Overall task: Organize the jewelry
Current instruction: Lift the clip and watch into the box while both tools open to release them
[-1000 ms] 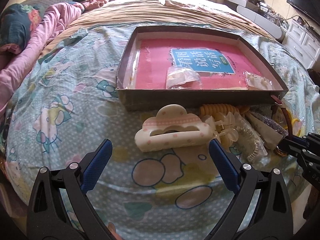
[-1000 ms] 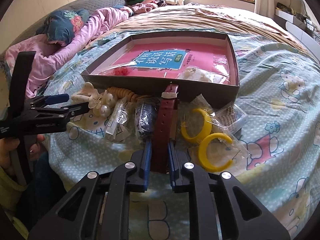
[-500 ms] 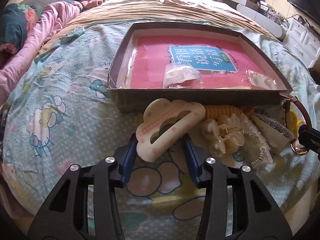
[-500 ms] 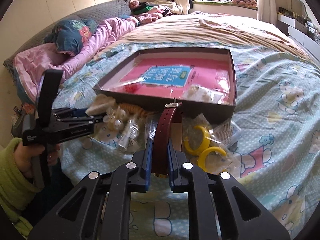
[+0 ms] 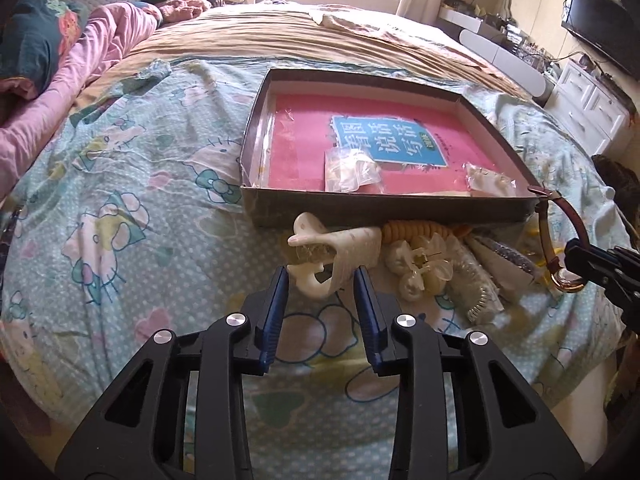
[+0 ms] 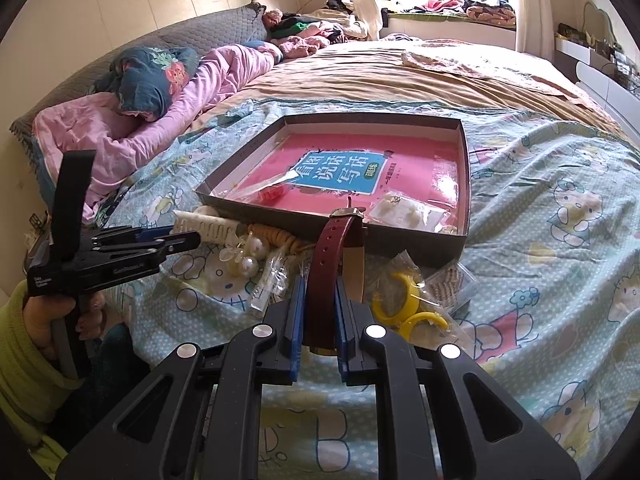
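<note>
Left wrist view shows what has changed for you in the last second: your left hand-held gripper (image 5: pixel 320 280), which was spread wide around the cream hair claw (image 5: pixel 336 254), has now pinched in on it, and the claw has tipped up off the bed (image 5: pixel 120 200) and stands on edge between the blue pads. It is lifted just in front of the near wall of the box (image 5: pixel 400 210), with the rest of the pile (a pearl clip (image 5: pixel 416 268), an orange coil hair tie (image 5: pixel 416 230), some small bags) lying beside it on the bedspread.

Your right hand-held gripper (image 6: pixel 318 304) is pressed onto the dark red watch strap (image 6: pixel 330 264), and the watch, which lay flat a second ago, now hangs raised above the yellow hoops (image 6: pixel 404 300), its buckle end reaching about to the box's near wall.

So both pieces are off the bed and neither is in the box yet. I judge the pickup done and the carry into the box to be your next step. Mind the claw: it is held near one end and looks tilted, so it could twist in the pads as you move. Two bagged items already sit inside the box on the pink book (image 6: pixel 360 168).
</note>
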{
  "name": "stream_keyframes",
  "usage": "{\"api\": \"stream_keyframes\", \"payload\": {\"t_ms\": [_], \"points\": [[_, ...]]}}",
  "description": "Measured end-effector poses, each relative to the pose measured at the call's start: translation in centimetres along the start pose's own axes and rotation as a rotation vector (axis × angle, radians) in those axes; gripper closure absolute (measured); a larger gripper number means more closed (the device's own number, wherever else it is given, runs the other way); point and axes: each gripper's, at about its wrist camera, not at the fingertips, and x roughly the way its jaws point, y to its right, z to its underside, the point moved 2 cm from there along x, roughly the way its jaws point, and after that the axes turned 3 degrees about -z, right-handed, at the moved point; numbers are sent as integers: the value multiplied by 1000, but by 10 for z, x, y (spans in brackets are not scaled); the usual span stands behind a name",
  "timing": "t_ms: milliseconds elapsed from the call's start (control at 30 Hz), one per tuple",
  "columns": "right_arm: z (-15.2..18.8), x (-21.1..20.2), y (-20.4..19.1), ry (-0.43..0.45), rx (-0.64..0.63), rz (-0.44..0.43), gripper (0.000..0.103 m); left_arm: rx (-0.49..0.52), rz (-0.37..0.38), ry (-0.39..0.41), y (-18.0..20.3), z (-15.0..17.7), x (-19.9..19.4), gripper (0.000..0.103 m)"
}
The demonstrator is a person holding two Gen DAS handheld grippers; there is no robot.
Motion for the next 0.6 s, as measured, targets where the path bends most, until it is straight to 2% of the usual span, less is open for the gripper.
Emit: {"api": "stream_keyframes", "payload": {"t_ms": [67,100,200,400,433,467,500,533,600], "points": [[-1,-1,0,1,1,0,90,-10,5,6,-2,-1,-4,82],[-1,-1,-1,2,-1,-2,90,-14,22,8,-2,-1,-5,103],[-2,-2,-2,6,-3,-1,90,-16,16,24,-4,-4,-10,103],[-3,-2,-3,7,-3,-1,90,-46,40,-8,-10,-1,-2,103],[-3,-2,-2,7,-3,-3,90,-63,44,-14,-13,-1,0,102],[-3,-3,-2,8,-2,-2,90,-75,43,-17,-15,-1,1,95],[-3,-2,-2,8,-1,-1,90,-96,52,-26,-18,-1,2,77],[-3,-2,-2,9,-1,-2,90,-114,62,-32,-20,-1,3,65],[-4,-3,-2,11,2,-2,90,-154,85,-41,-24,-2,4,58]]}}
